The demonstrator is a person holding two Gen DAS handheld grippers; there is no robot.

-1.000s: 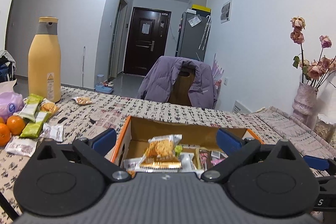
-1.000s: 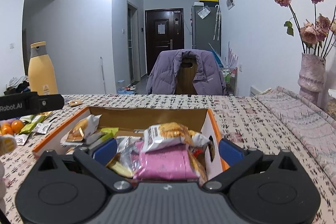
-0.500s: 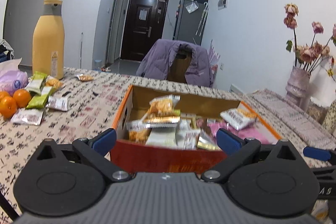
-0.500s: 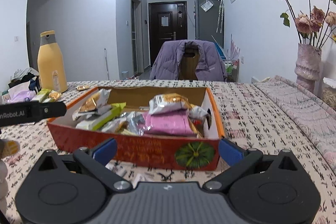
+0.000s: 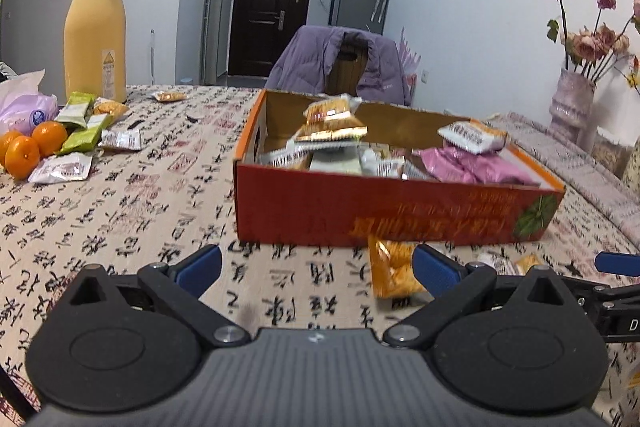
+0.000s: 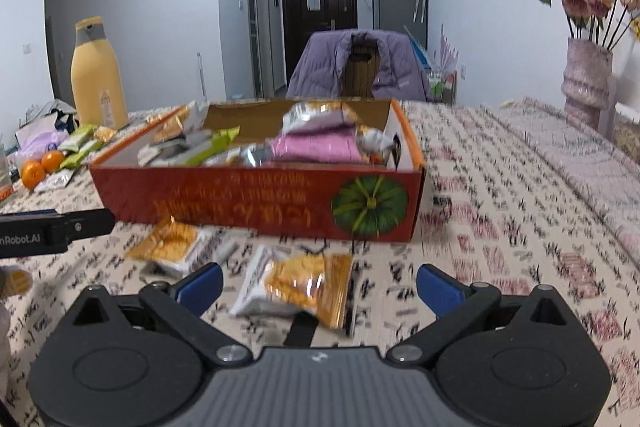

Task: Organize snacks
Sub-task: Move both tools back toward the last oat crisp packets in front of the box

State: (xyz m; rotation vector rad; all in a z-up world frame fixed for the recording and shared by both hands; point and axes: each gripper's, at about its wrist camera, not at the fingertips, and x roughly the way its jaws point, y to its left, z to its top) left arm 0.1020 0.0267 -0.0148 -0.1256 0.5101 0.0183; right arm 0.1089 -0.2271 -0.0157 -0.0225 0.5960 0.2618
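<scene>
An orange-red cardboard box (image 5: 400, 211) (image 6: 256, 203) holding several snack packets stands on the patterned tablecloth. My left gripper (image 5: 316, 269) is open in front of the box, with nothing between its fingers. An orange packet (image 5: 392, 271) lies on the cloth by its right finger. My right gripper (image 6: 318, 285) is open too, low over a gold-and-white snack packet (image 6: 300, 283). Another gold packet (image 6: 172, 243) lies to the left, near the box's front wall. More loose packets (image 5: 84, 135) sit at the far left.
A tall yellow bottle (image 5: 96, 31) stands at the back left beside oranges (image 5: 28, 151) and a purple bag (image 5: 24, 107). A vase of dried roses (image 6: 586, 83) is at the right. A chair with a purple jacket (image 5: 344, 63) is behind the table.
Both grippers have pulled back from over the box toward the table's near side and dropped lower. Loose packets in front of the box have come into view.
</scene>
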